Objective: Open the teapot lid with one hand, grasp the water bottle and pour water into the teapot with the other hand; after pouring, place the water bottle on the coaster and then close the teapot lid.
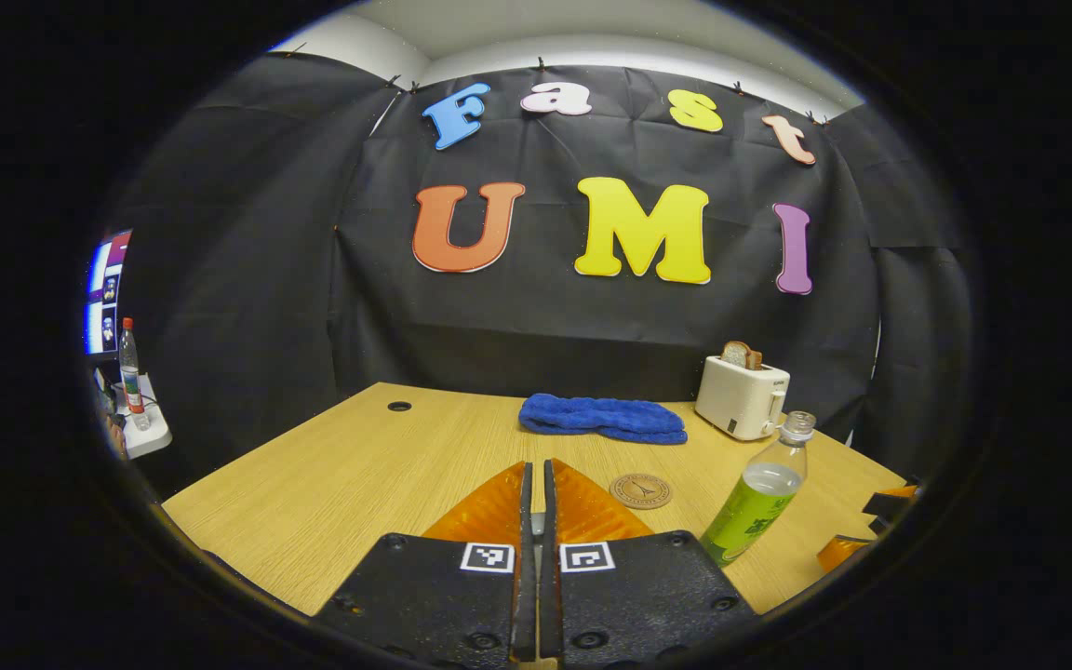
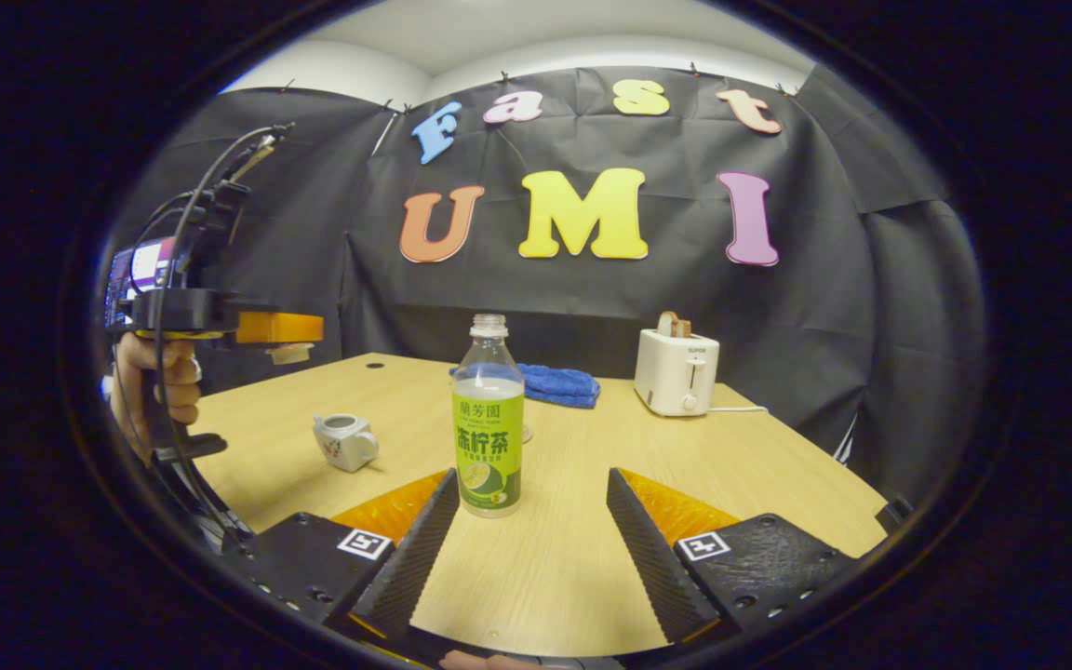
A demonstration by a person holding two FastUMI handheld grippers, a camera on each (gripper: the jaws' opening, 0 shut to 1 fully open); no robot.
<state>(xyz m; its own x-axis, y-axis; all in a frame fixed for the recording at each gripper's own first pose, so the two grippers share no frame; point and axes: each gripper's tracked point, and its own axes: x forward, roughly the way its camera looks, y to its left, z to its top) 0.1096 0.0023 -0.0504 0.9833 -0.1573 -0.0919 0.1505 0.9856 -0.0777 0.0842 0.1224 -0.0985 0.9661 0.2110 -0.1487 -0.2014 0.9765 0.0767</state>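
Observation:
A clear water bottle with a green label and no cap stands upright on the wooden table. My right gripper is open, and the bottle is just ahead of its fingertips, close to the left one. A small white teapot sits lidless to the left. Up at the far left a hand holds my left gripper above the table, shut on the pale teapot lid. In the left gripper view my left gripper has its fingers pressed together. Beyond them lie the round brown coaster and the bottle.
A folded blue towel lies at the back of the table, and a white toaster with bread in it stands at the back right. A cable hole is at the far left. Off the table to the left are a monitor and another bottle.

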